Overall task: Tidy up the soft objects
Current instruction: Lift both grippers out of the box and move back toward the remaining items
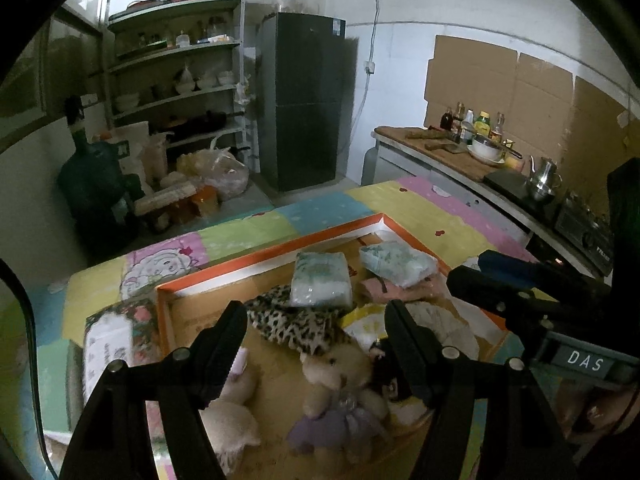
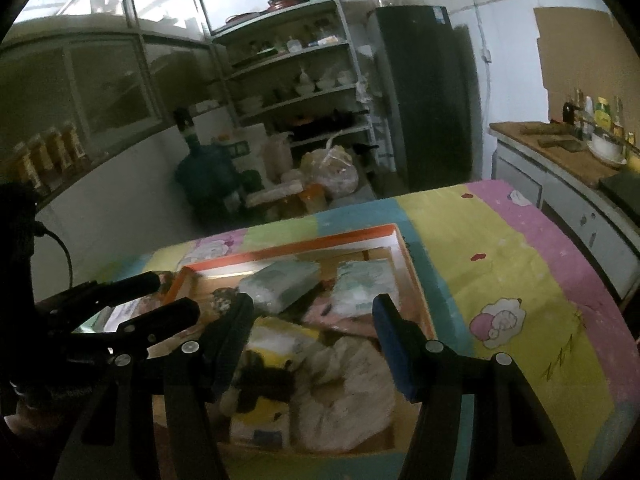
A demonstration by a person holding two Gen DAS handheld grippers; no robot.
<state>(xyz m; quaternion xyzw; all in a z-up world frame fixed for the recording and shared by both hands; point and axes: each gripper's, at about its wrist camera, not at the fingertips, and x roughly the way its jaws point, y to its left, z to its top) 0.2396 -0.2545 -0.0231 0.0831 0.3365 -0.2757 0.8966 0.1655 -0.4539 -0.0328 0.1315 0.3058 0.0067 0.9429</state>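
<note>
A lived-in home kitchen is showing here: a dark refrigerator (image 1: 306, 100) is standing beside open shelves (image 1: 176, 68) that are holding bowls and pots. Sauce bottles (image 1: 472, 122) are crowding a wooden counter (image 1: 452, 152) near a metal kettle (image 1: 542, 178). A large water jug (image 1: 90, 176) is sitting on the floor among plastic bags.

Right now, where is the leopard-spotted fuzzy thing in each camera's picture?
Left wrist: the leopard-print cloth lies mid-frame inside the orange-rimmed box, just below a white packet.
Right wrist: only a blurry spotted patch shows, left of centre, beside the same packet.
Shared landmark: the dark fridge.
</note>
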